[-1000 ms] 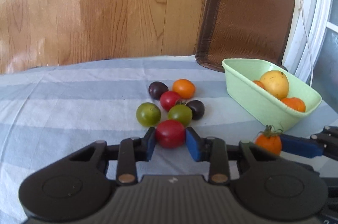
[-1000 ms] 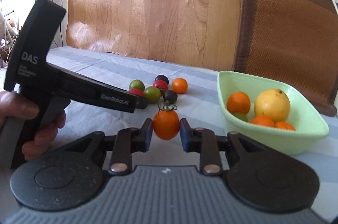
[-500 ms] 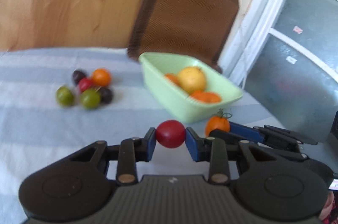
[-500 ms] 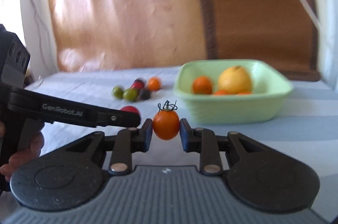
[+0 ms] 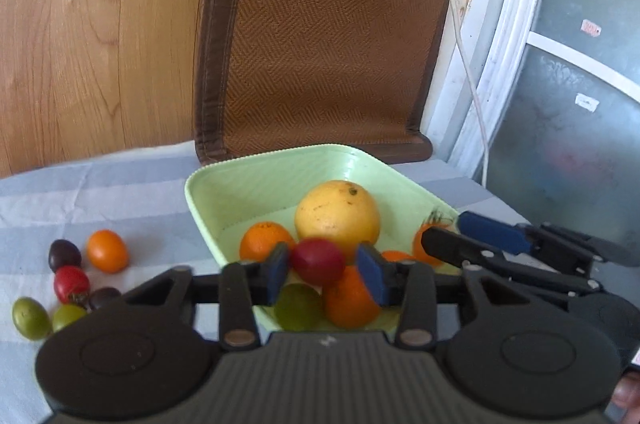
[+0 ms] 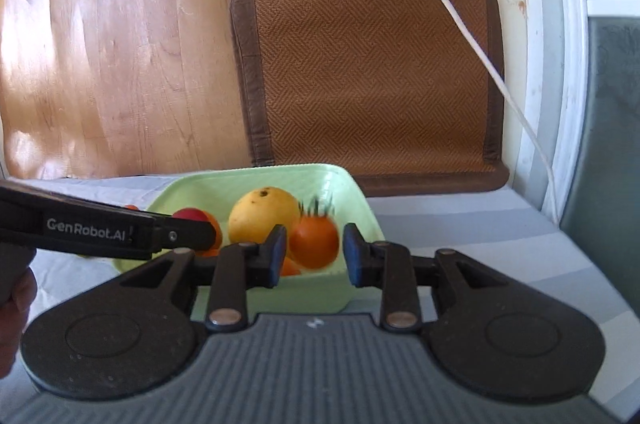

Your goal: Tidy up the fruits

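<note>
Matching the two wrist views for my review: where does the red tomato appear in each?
Left wrist: the red tomato sits centre frame between the opening left tool pads, above the green bowl.
Right wrist: left of centre, behind the left tool's arm.
Shared landmark: the big yellow fruit in the bowl.

I now have both grippers over the green bowl (image 5: 208, 200), no longer above the striped cloth. My left gripper (image 5: 322, 270) is opening around the red tomato (image 5: 318, 261), gaps showing at both pads. My right gripper (image 6: 312, 252) is opening too, its orange tomato (image 6: 314, 242) blurred, loose between the pads.
</note>
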Demonstrator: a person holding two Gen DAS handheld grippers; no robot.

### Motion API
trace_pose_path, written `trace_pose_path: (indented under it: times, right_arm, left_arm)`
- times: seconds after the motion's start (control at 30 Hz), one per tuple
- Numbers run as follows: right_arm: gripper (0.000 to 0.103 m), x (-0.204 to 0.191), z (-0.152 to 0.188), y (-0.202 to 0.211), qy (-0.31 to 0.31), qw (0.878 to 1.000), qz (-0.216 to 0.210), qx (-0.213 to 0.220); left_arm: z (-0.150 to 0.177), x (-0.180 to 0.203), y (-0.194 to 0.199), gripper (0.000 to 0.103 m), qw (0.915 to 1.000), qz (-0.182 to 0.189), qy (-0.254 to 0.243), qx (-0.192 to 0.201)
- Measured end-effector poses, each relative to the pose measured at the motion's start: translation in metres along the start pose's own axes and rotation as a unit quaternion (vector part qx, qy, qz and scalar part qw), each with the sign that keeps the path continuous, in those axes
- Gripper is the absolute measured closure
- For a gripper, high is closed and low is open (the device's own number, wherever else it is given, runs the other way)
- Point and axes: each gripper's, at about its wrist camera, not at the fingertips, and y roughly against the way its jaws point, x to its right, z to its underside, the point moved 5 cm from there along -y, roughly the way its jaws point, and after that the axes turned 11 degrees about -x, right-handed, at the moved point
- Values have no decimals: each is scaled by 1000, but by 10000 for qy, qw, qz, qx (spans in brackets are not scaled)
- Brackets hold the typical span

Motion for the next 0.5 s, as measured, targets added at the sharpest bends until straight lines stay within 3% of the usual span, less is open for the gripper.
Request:
trace_pose_path:
  times: [0.13, 0.23, 0.37, 0.5]
  right_arm:
    - [54, 6, 2, 6, -105, 9999, -2, 134]
    - [54, 7, 5, 11, -249, 9994, 17, 223]
    - [54, -2, 7, 16, -140, 9993, -20, 351]
    - [55, -12, -2, 23, -380, 9970, -441, 514]
  left_arm:
    - [4, -5, 11, 56, 9999, 64, 73, 129]
    - [13, -21, 38, 54, 9984, 192, 252, 476]
    - [40, -69, 77, 52, 9942, -258, 652, 813]
    - [69, -135, 89, 52, 9833, -1236, 1206, 579]
